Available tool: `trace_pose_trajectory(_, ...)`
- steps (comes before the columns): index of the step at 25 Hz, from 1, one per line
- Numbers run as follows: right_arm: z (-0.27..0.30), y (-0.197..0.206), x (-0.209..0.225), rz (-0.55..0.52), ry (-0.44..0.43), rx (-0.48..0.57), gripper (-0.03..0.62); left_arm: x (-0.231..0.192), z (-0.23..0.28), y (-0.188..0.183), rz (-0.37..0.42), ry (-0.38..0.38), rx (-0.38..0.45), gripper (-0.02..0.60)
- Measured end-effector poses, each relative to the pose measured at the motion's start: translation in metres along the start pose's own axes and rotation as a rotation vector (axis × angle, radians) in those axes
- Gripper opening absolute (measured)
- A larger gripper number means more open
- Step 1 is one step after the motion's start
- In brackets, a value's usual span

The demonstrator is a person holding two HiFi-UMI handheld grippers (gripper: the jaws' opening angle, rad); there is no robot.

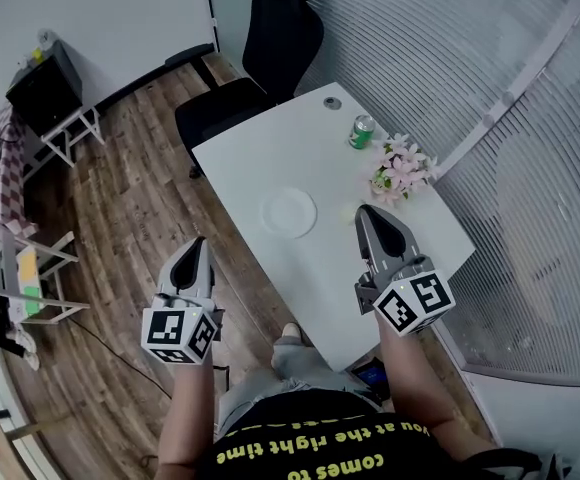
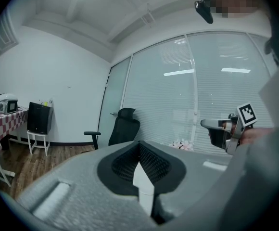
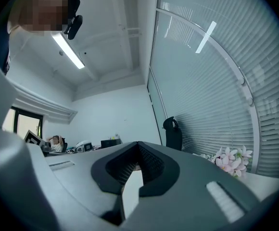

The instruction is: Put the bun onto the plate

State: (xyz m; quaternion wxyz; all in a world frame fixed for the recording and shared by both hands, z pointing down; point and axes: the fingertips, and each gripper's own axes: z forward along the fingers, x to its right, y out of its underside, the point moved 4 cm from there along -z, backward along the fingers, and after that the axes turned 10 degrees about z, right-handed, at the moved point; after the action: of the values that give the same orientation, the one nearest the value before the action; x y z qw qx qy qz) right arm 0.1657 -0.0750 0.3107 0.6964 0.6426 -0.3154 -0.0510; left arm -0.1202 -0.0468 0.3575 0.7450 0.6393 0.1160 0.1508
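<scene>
No bun shows in any view. The white plate (image 1: 289,212) lies empty near the middle of the white table (image 1: 260,158). My right gripper (image 1: 363,211) hovers over the table just right of the plate, jaws shut with nothing between them. My left gripper (image 1: 198,242) is held over the wooden floor, off the table's left edge, its jaws also together and empty. In the left gripper view the left gripper (image 2: 139,146) points level across the table, with the right gripper (image 2: 221,129) at the right. In the right gripper view the right gripper (image 3: 138,146) points toward the far wall.
A green can (image 1: 362,131) and pink flowers (image 1: 400,168) stand at the table's right side. A black office chair (image 1: 270,48) sits at the far end. A glass wall with blinds (image 1: 490,88) runs along the right. A black cabinet (image 1: 42,88) stands at far left.
</scene>
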Motion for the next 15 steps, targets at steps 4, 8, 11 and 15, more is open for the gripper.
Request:
trace_pose_trajectory(4,0.001,-0.001,0.011,0.011,0.004,-0.001,0.006,0.006,0.011,-0.001,0.008,0.01,-0.009,0.0)
trace_pose_trajectory(8,0.004,0.001,0.02,0.022,0.008,-0.01,0.006,0.009,0.02,0.001,0.011,0.014,-0.021,0.0)
trace_pose_trajectory(11,0.005,0.003,0.025,0.032,0.011,-0.011,0.006,0.011,0.026,0.002,0.014,0.02,-0.026,0.0)
trace_pose_trajectory(15,0.006,0.008,0.026,0.038,0.018,-0.014,0.006,0.01,0.03,0.006,0.008,0.028,-0.034,0.0)
